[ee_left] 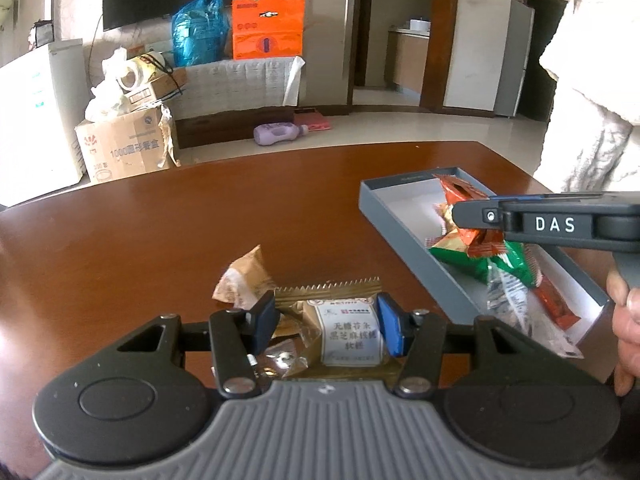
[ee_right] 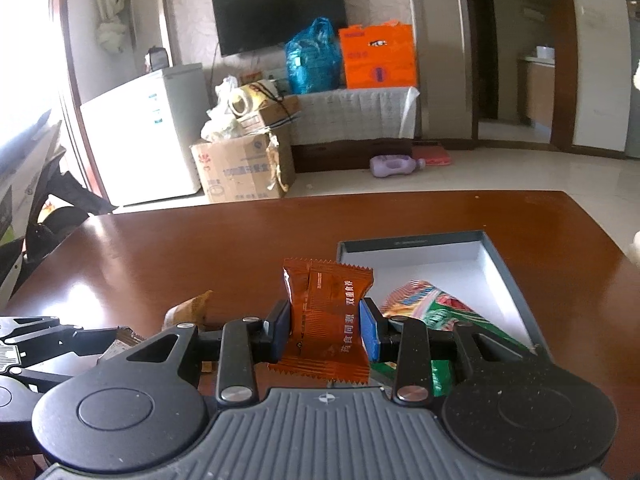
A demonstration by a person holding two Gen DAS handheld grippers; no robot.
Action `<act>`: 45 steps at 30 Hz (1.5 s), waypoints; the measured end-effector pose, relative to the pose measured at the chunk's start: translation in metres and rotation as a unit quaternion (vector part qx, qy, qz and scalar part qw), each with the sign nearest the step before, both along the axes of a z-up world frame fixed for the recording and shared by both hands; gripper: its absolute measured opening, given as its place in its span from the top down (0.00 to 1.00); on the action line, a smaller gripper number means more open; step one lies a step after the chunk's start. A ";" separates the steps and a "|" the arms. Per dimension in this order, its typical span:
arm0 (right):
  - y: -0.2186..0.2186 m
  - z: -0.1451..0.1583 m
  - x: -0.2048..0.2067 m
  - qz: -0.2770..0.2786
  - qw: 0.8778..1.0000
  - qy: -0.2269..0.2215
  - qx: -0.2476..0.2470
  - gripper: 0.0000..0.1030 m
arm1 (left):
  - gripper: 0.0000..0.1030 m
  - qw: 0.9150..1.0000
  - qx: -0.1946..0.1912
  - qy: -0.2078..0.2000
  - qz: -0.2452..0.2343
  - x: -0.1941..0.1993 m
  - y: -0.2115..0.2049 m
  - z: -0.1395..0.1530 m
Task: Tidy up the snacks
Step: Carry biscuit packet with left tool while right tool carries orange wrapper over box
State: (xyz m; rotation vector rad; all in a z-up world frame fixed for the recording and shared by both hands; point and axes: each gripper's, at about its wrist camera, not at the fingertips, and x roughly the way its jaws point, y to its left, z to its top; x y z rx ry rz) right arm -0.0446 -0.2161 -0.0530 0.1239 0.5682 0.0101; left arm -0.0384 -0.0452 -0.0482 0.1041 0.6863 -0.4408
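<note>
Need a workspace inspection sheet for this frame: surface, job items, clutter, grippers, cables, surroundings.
Surface: brown wooden table, glossy, glare patches.
Job's things: grey tray on the table's right side, holding a green snack bag and other packets; gold snack packet and tan wrapper lie on the table outside it; orange snack packet is held near the tray.
Clutter: nothing seen on the table beyond snacks.
Grippers: left gripper pads either side of the gold snack packet, contact unclear; right gripper shut on the orange snack packet.
Cables: nothing seen on the table.
Surroundings: cardboard box, white fridge, TV, purple bottle on the floor.
</note>
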 end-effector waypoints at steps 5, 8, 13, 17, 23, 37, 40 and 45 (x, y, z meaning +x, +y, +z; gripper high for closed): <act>-0.010 0.001 -0.006 -0.009 1.000 -0.002 0.000 0.63 | 0.50 1.000 0.000 0.000 -0.007 -0.001 -0.010 0.002; -0.014 0.001 -0.010 -0.014 1.000 -0.003 -0.002 0.63 | 0.50 1.000 0.000 0.000 -0.014 -0.001 -0.017 0.003; -0.023 0.002 -0.017 -0.025 1.000 -0.004 -0.001 0.63 | 0.50 1.000 -0.001 -0.006 -0.025 -0.002 -0.031 0.006; -0.029 0.001 -0.021 -0.032 0.999 -0.002 -0.002 0.63 | 0.50 0.999 -0.004 -0.007 -0.039 -0.003 -0.043 0.008; -0.036 0.000 -0.024 -0.041 0.999 -0.001 -0.004 0.63 | 0.50 0.998 -0.008 -0.008 -0.064 -0.006 -0.067 0.011; -0.062 -0.007 -0.031 -0.064 0.998 0.008 -0.005 0.63 | 0.50 0.995 -0.005 -0.010 -0.102 -0.013 -0.110 0.010; -0.067 -0.010 -0.033 -0.068 0.998 0.012 -0.005 0.63 | 0.50 0.994 -0.004 -0.011 -0.111 -0.014 -0.118 0.011; -0.074 -0.014 -0.035 -0.073 0.997 0.022 -0.004 0.63 | 0.50 0.992 -0.002 -0.010 -0.124 -0.015 -0.130 0.009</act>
